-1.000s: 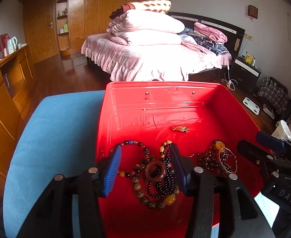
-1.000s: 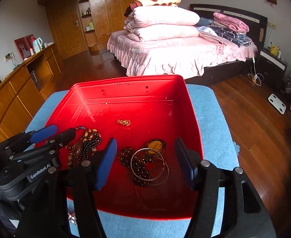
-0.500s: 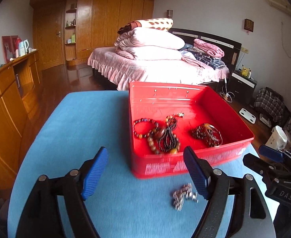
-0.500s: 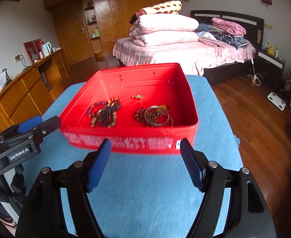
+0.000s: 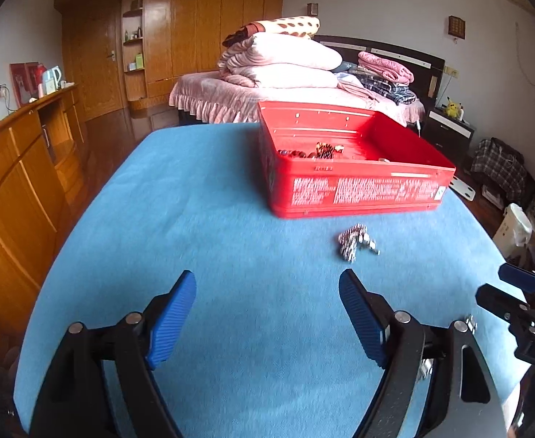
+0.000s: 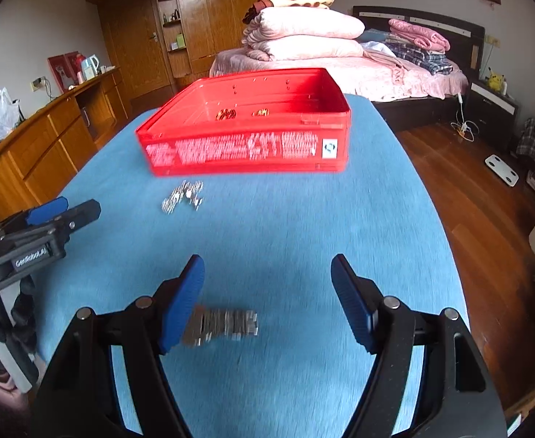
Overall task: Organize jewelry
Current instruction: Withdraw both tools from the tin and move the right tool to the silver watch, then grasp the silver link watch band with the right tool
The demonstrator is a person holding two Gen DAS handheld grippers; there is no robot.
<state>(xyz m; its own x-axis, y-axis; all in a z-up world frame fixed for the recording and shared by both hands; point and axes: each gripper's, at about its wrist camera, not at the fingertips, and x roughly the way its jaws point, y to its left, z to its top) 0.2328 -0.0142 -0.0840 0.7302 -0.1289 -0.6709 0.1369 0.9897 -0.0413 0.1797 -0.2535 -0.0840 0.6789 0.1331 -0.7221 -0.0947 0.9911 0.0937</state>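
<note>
Now both sets of fingers stand released and empty over the blue surface (image 6: 303,226). A silver link bracelet (image 6: 223,326) lies just beside the right gripper's (image 6: 267,301) left finger; a second silver chain (image 5: 355,242) sits ahead of the left gripper (image 5: 267,319), near the red box (image 5: 355,189). Likely light, limp and slippery, they are best pinched across bunched links.

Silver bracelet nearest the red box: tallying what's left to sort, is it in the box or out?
Out. The silver bracelet lies bunched on the blue tablecloth just before the red box.
</note>
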